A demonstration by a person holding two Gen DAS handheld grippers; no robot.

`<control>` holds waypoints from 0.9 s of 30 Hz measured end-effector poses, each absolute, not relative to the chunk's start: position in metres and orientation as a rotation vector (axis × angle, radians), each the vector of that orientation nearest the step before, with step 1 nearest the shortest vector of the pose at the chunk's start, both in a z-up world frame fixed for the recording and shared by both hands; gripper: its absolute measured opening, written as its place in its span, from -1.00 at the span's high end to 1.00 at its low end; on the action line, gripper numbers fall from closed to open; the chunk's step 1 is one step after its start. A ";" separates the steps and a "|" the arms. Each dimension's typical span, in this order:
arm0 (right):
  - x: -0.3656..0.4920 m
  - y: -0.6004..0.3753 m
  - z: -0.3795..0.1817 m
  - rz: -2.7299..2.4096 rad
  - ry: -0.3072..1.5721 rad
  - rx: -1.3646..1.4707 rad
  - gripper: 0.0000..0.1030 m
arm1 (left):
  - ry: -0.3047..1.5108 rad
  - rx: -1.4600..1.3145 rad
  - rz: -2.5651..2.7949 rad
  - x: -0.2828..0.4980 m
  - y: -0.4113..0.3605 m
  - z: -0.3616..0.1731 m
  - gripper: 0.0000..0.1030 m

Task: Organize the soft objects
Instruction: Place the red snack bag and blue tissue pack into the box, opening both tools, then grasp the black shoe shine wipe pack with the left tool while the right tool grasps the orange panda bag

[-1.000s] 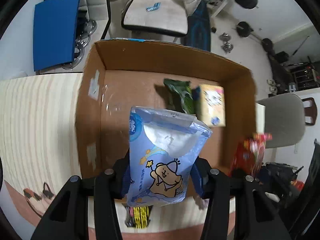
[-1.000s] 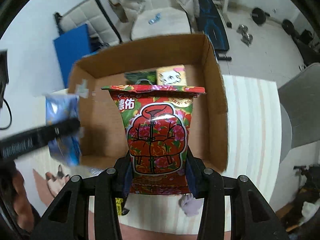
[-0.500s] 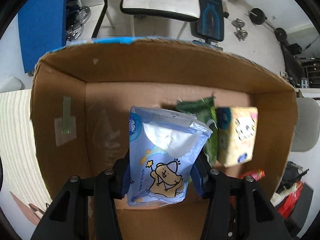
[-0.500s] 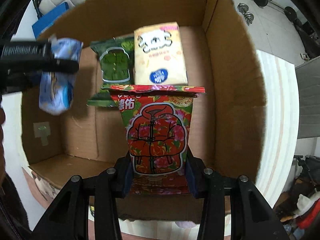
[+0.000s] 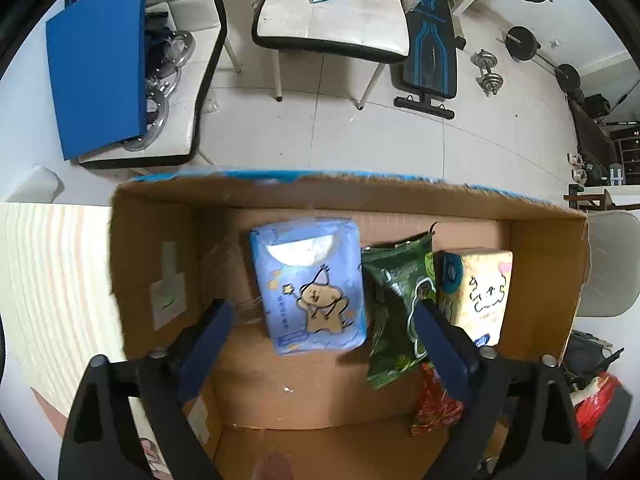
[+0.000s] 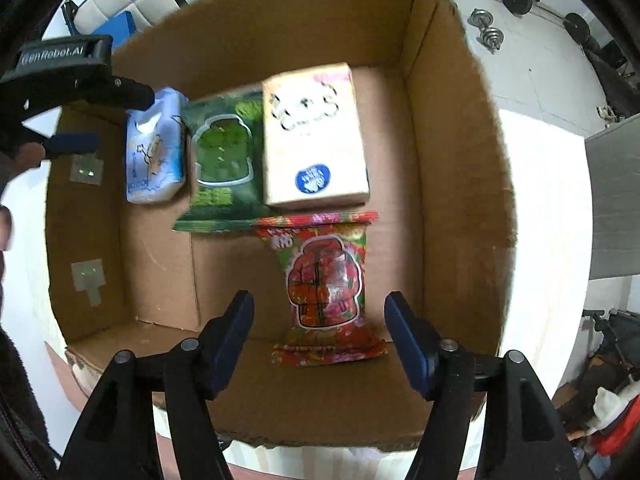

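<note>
The cardboard box (image 6: 452,152) sits on the pale striped bench (image 5: 52,280), open at the top, and both claws hang over it. Four soft packs lie flat on its floor.

The cream tissue pack (image 6: 316,136) is the bulkiest; it lies straight ahead of the right claw (image 6: 320,340), beyond the red pack, at the far wall. In the left wrist view the same cream pack (image 5: 476,292) lies ahead and to the right of the left claw (image 5: 320,340), partly hidden behind its right finger.

The green pack (image 6: 220,160) lies just to the left of the cream one, touching it, its near end reaching past the cream pack's edge.

The blue tissue pack (image 5: 310,284) with the cartoon animal lies straight ahead of the left claw, just beyond its fingertips and touching neither finger, with its right edge against the green pack (image 5: 396,300).

The red pack (image 6: 326,284) lies between the right claw's fingers, clear of both, its far end meeting the cream pack.

Both claws stand spread wide, gripping nothing. The left claw (image 6: 72,120) also shows at the far left of the right claw's view, beside the blue pack (image 6: 154,152).
</note>
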State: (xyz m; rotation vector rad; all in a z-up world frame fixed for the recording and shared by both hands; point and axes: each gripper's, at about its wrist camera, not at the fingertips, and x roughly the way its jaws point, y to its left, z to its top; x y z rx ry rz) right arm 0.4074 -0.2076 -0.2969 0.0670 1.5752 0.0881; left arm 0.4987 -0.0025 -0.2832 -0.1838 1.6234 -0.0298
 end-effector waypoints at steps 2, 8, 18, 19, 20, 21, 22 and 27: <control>0.408 -0.205 -0.288 0.085 1.554 0.062 -0.60 | 1.611 -0.165 -0.025 0.492 -0.002 -0.279 -0.95; 0.404 -0.191 -0.267 0.070 1.500 -0.001 -1.00 | 1.546 -0.130 -0.042 0.451 0.000 -0.259 -0.95; 0.378 -0.195 -0.224 0.058 1.388 -0.033 -1.00 | 1.412 -0.141 -0.019 0.378 0.011 -0.213 -0.96; 0.374 -0.195 -0.219 0.060 1.376 -0.029 -1.00 | 1.398 -0.140 -0.017 0.373 0.011 -0.208 -0.96; 0.371 -0.195 -0.216 0.061 1.368 -0.023 -1.00 | 1.386 -0.138 -0.016 0.366 0.010 -0.203 -0.96; 0.367 -0.195 -0.212 0.064 1.358 -0.018 -1.00 | 1.377 -0.138 -0.015 0.360 0.010 -0.198 -0.96; 0.364 -0.195 -0.207 0.065 1.348 -0.016 -1.00 | 1.369 -0.136 -0.015 0.355 0.010 -0.195 -0.96; 0.345 -0.196 -0.189 0.077 1.307 0.009 -1.00 | 1.354 -0.135 0.009 0.317 0.010 -0.185 -0.96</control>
